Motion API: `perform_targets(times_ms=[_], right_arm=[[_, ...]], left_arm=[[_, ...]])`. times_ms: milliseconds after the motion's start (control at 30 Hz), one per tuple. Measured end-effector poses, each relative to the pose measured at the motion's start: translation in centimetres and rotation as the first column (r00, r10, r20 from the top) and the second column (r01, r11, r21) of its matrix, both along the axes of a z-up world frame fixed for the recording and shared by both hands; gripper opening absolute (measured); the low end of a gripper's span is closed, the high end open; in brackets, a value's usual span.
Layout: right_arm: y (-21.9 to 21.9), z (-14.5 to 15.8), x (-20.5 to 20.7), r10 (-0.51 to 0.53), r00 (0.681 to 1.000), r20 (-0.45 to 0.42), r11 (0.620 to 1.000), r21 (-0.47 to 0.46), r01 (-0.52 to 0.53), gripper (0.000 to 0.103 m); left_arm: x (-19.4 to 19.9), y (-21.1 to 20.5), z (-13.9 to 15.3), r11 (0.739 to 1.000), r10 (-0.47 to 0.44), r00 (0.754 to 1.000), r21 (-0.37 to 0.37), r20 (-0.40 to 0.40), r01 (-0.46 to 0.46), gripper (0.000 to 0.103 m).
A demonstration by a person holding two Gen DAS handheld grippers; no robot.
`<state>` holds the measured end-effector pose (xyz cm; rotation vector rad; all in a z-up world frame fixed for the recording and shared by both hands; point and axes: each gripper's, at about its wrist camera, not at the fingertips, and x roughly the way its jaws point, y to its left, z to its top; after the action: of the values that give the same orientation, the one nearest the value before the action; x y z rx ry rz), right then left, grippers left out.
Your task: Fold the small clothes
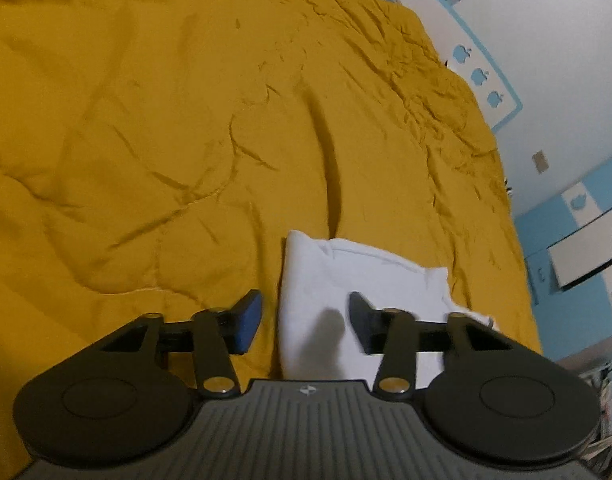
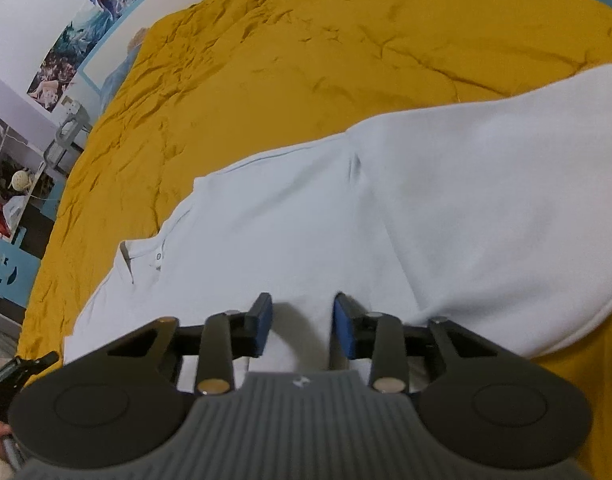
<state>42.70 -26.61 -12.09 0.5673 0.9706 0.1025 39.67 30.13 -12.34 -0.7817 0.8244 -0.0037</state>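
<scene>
Your white garment lies spread on the mustard-yellow bed cover, and everything else sits around it. In the right wrist view it fills the lower middle of the frame: a buttoned collar points toward the left edge of the cloth, and a broad fold of the same white fabric bulges up on the right. In the left wrist view the white garment appears as a narrower folded piece just ahead of the fingers, with the bed cover stretching wrinkled beyond it.

Your right gripper hangs directly over the garment, jaws parted with a clear gap and nothing between the blue pads. Your left gripper is spread wider; its left finger sits over bare bed cover beside the garment's edge, its right finger over the white cloth, and it grips nothing.

Beyond the far edge of the bed cover, a white wall carries posters and pale blue apple-shaped stickers.
</scene>
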Motion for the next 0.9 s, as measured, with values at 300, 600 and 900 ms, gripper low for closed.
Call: perform_targets(times_ms=[300,600,900], right_arm=[[0.4,2.6,-1.4,0.037,0.986,0.161,0.998,-0.054,-0.029,0.0],[1.8,-0.1,0.8,0.048,0.995,0.084,0.986,-0.163,-0.034,0.001],[2.0,3.4,-3.8,0.073,0.991,0.111,0.981,-0.188,-0.052,0.018]], left_arm=[[-1.4,-1.8,3.9,0.956,-0.098,0.98,0.289,0.171,0.045,0.003],[-0.1,-2.0,1.5,0.929,-0.078,0.997,0.365,0.013,0.068,0.019],[-5.1,-3.2,7.1,0.914,-0.193,0.98,0.373,0.05,0.161,0.019]])
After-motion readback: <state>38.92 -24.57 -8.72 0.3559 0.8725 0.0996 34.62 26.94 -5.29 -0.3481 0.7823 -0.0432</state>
